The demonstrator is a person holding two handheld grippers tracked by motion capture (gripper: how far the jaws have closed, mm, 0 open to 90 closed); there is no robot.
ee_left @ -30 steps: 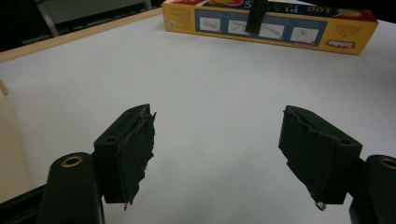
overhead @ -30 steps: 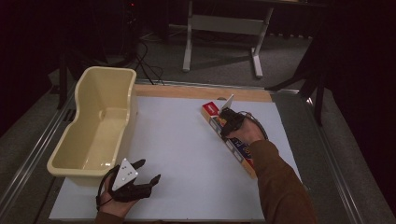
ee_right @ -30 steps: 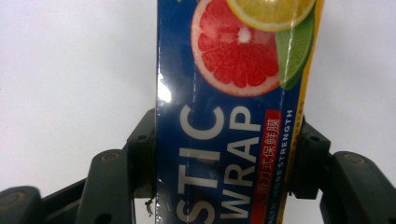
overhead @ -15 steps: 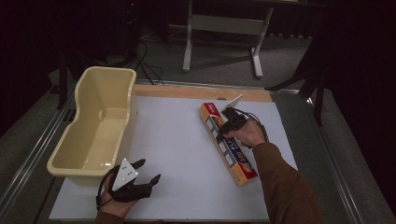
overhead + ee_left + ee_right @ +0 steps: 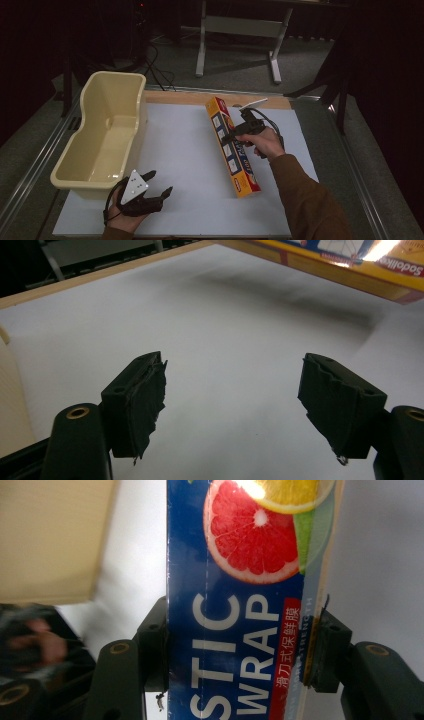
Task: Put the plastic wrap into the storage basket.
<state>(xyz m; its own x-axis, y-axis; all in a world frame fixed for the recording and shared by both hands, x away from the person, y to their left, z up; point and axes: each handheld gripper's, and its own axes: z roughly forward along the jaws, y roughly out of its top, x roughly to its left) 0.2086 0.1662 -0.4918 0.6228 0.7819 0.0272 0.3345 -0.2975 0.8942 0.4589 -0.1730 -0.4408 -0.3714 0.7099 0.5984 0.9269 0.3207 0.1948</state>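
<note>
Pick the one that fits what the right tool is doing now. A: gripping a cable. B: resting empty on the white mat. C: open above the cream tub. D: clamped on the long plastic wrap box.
D: in the right gripper view the right tool has both jaws pressed against the sides of the plastic wrap box.

Dark lab: white-topped table (image 5: 190, 150), metal stand (image 5: 240, 30)

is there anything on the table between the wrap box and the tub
Nothing visible. The wrap box, clamped in the right gripper, has bare white mat between it and the tub. The left gripper sits open near the tub's front corner, off that line.
</note>
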